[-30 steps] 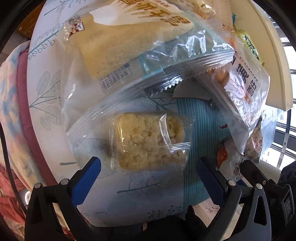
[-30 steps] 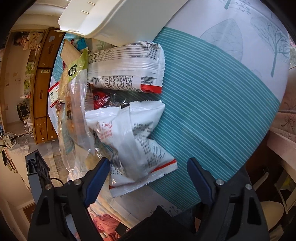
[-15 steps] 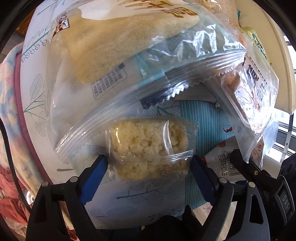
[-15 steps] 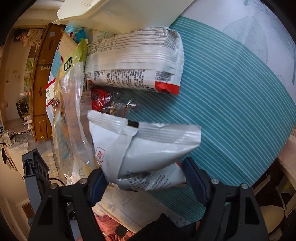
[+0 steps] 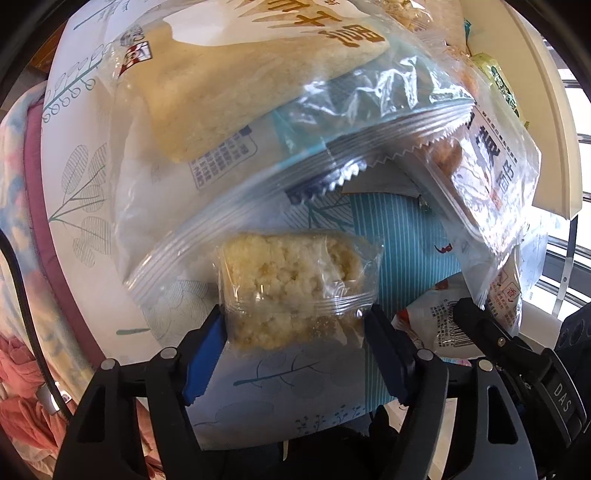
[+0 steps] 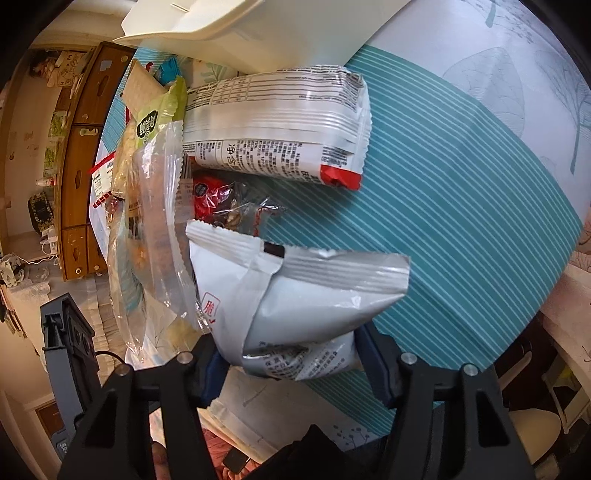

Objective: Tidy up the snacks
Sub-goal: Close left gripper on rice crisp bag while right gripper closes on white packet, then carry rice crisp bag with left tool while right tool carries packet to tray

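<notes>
A puffed-rice bar in a clear wrapper lies on the leaf-print tablecloth. My left gripper is closing, and its blue pads touch both ends of the wrapper. In the right wrist view, a white snack bag with a crimped top bulges up between the fingers of my right gripper. That gripper is also closing, and its pads squeeze the bag's lower part.
A large clear cake packet and a printed chip packet lie just beyond the bar. A white-and-red packet, a small red packet and a clear packet lie beyond the white bag. Behind them stands a white basket.
Both grippers have narrowed from wide open onto their packets. The white bag now stands crumpled upward between the right fingers. The rice bar now sits between the left pads.
</notes>
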{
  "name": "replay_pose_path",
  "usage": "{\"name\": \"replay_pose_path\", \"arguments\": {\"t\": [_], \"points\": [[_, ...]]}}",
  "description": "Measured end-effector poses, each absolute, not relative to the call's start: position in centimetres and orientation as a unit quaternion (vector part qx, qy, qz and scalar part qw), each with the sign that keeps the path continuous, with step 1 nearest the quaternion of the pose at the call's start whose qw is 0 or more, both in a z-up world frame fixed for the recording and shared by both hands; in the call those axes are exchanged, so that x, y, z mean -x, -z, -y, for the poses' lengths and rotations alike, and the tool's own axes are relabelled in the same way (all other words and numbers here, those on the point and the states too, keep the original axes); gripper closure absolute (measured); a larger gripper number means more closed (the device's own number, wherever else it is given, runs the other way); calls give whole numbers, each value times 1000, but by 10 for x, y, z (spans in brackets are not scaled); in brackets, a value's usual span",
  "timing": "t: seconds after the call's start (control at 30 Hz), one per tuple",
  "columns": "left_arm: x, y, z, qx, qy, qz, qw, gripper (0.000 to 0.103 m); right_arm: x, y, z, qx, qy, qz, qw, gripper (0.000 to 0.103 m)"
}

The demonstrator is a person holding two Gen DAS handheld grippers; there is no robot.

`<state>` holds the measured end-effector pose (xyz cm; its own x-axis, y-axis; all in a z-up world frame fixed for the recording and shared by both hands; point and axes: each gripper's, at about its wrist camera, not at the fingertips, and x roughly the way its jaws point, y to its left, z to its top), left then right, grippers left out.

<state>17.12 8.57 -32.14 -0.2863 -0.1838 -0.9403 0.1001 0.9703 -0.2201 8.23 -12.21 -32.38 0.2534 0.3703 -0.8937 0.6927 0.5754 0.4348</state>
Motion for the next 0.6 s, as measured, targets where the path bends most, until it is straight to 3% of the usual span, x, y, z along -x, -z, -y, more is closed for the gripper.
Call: {"name": "replay_pose_path", "arguments": {"t": [0.3, 0.6], "points": [[-164, 284, -94, 26, 129, -786, 604, 31, -75, 289, 123, -440, 145, -594, 658, 42], [-152, 216, -105, 35, 164, -720, 673, 31, -66, 241, 126, -415, 138, -559, 704, 42]]}}
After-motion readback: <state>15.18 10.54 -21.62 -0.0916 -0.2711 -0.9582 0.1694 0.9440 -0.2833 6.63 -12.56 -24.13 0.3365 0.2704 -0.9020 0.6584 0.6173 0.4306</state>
